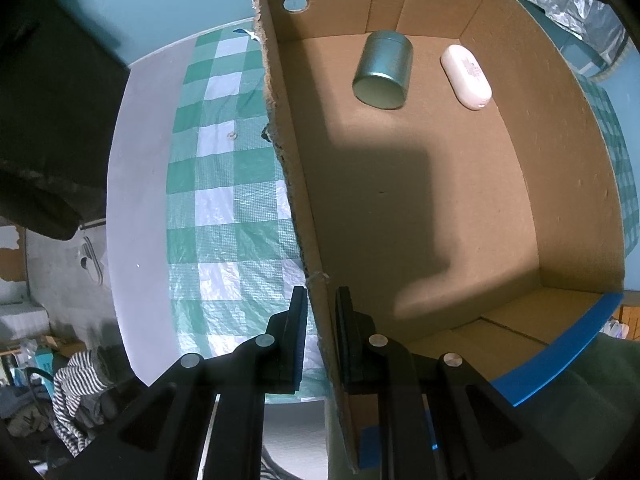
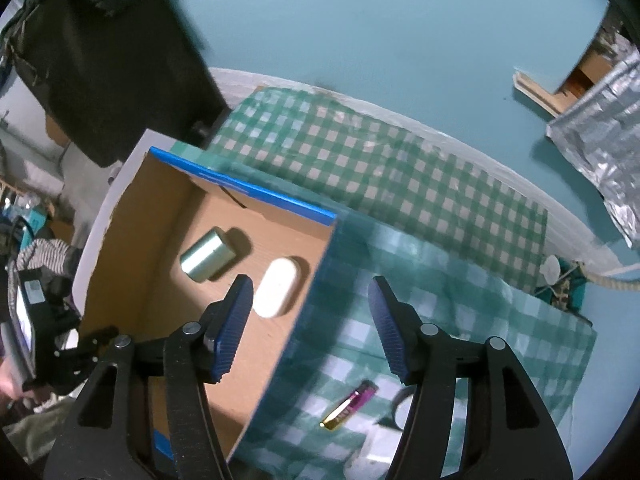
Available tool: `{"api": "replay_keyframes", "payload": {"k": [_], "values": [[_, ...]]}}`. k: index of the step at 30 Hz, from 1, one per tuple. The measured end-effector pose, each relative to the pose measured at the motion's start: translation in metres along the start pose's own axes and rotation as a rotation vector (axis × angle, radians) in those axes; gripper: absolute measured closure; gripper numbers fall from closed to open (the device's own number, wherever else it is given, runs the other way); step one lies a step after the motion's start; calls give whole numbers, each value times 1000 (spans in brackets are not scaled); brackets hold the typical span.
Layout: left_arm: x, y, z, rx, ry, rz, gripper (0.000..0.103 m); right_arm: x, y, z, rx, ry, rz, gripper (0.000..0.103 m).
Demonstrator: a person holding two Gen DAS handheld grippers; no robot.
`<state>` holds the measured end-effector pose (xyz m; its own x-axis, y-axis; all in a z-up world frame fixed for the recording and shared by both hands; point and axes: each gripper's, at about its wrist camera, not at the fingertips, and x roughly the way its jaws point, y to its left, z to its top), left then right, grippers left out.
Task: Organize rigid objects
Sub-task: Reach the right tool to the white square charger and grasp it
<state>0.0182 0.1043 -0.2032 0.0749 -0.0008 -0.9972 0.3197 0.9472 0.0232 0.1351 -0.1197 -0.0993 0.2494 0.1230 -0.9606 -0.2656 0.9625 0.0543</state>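
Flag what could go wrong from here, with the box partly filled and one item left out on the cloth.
1. The left gripper is clamped on the cardboard box wall, whose edge looks torn; a pull might rip it further.
2. The green tin lies on its side, so it may roll into the white case if the box shifts.
3. The battery is thin and lies flat on wrinkled cloth, so the right gripper could slip off it.

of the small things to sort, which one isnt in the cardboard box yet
The purple and gold battery. It lies on the checked cloth outside the box, while the metal tin and the white oval case both rest on the box floor.
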Motion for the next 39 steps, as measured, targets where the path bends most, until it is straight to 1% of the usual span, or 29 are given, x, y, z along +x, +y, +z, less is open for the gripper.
{"api": "replay_keyframes", "payload": {"k": [7, 11, 13, 16, 22, 25, 31, 34, 36, 39], "values": [[0, -2, 2, 7, 7, 1, 89, -19, -22, -14, 48, -11, -20, 42], [-2, -1, 2, 1, 0, -1, 89, -21, -42, -28, 110, -8, -22, 33], [-2, 0, 3, -4, 1, -3, 89, -16, -56, -37, 163, 11, -25, 33], [-3, 1, 3, -9, 4, -4, 89, -2, -84, -52, 286, 54, -11, 33], [-3, 1, 4, -6, 4, -1, 89, 25, -125, -74, 434, 96, -53, 33], [-3, 2, 4, -6, 3, -1, 89, 39, -141, -81, 479, 107, -79, 33], [-2, 1, 5, -8, 7, 3, 89, 74, -166, -89, 552, 156, -90, 33], [-2, 1, 5, -11, 7, 3, 89, 85, -172, -92, 590, 178, -124, 33], [-2, 1, 4, -15, 7, 3, 89, 91, -176, -95, 625, 180, -109, 33], [-2, 1, 3, -19, 6, 3, 89, 101, -178, -98, 643, 210, -124, 33]]}}
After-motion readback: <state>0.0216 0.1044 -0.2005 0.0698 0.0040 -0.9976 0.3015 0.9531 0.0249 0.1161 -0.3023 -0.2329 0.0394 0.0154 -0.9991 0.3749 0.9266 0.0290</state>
